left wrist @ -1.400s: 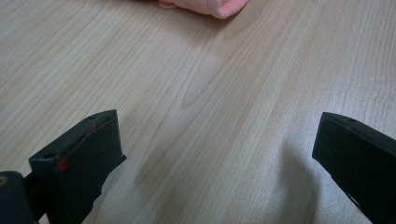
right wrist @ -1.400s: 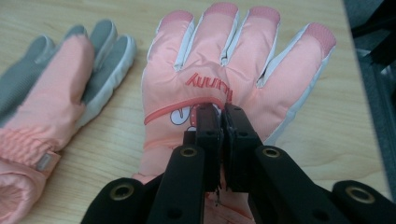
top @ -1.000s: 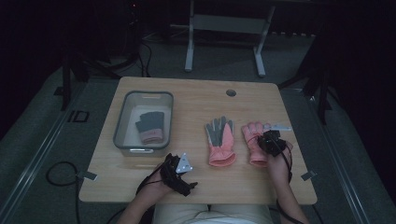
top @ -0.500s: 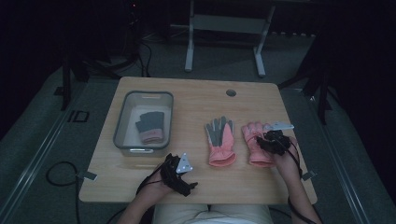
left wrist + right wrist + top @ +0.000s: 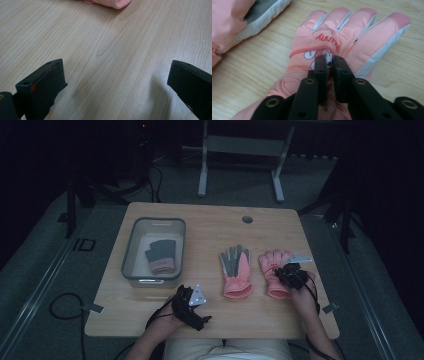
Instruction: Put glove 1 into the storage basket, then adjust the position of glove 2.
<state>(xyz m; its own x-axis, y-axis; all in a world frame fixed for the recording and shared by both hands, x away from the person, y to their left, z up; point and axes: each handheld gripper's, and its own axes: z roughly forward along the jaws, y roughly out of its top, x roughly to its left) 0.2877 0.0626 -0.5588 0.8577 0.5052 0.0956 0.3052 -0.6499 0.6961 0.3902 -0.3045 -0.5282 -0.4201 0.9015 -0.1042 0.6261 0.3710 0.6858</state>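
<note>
My right gripper has just closed its jaws, pinching the back of the padded pink winter glove lying flat on the wooden table, ready for lifting.

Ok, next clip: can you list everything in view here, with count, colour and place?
Table: one, light wood, centre of the high view, with a round hole near its far edge.
Bin: one, clear grey, far left part of the table.
Glove in the bin: one, dark grey with a pink cuff.
Middle glove: one, pink with a grey palm, lying flat.
Right glove: one, pink with pale trim and a cartoon print, lying back side up.
Metal frame: one, grey, on the floor beyond the table.
Cables: several, black, on the floor.
Left hand-held gripper: black, jaws wide open over bare wood near the front edge.
Right hand-held gripper: black, jaws pinched on the right glove's back.
</note>
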